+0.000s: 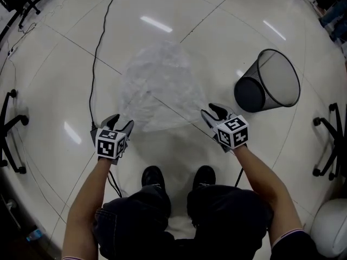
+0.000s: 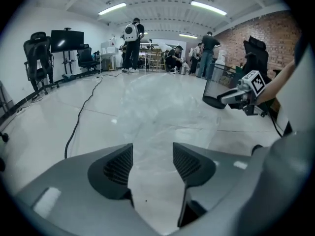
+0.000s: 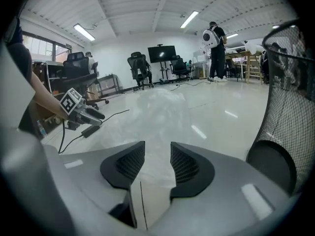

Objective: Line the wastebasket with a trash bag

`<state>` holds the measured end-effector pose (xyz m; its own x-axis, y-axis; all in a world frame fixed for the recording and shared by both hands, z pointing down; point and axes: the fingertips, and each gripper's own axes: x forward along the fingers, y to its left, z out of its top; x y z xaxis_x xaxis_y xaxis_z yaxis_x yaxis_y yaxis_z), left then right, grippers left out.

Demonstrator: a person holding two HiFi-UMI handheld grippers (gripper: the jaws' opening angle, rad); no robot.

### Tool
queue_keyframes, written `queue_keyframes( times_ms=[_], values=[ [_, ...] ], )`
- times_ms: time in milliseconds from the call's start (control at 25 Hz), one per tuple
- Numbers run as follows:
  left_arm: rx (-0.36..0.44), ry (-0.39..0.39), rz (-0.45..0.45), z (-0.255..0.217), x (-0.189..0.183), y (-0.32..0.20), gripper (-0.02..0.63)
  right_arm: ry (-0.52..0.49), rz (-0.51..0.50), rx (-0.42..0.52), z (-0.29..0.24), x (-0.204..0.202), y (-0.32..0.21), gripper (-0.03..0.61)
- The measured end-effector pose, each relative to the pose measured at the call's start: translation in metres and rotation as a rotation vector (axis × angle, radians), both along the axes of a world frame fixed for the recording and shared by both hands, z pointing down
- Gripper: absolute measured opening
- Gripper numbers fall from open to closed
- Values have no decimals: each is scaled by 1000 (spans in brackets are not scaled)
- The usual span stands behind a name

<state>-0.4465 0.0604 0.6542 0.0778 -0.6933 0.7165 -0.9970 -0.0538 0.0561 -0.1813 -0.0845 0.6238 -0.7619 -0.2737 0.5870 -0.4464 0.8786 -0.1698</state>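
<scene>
Bag [image 1: 160,85] lay spread flat on the glossy floor [image 1: 65,85] ahead of my feet, clear and crinkled, outside the wastebasket [image 1: 268,80]. That black mesh bin sat on the floor off to the bag's right, apart from it and near my right gripper [image 1: 212,112]. That claw was open, its pads apart with only floor and the bag's near edge showing between them, nothing pinched. My left gripper [image 1: 118,124] was spread wide too, at the bag's near left corner; its pads pressed on nothing, though I could not tell whether a tip brushed the plastic. A black cable [image 1: 97,53] ran across the floor along the bag's left side and down past the left claw, close to it. Office chairs [image 1: 11,129] stood at both edges of the room, well clear. Far behind, in the left gripper view, people [image 2: 130,38] stood around tables, well away from the bag.
</scene>
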Motion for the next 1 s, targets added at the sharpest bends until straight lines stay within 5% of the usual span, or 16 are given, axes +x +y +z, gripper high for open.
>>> queue_keyframes(
  times_ms=[360, 560, 800, 840, 1000],
  values=[
    [-90, 43, -34, 43, -8, 3, 256, 99, 37, -108, 55, 11, -1, 183],
    [-122, 20, -34, 53, -8, -3, 160, 151, 47, -158, 70, 9, -5, 179],
    [-160, 5, -19, 58, 4, -6, 13, 209, 8, -173, 81, 5, 2, 52],
    [-160, 6, -17, 57, 5, -7, 12, 208, -1, -162, 79, 2, 2, 7],
    [-146, 11, -21, 51, 4, -8, 11, 182, -8, -139, 67, -2, -1, 2]
  ],
)
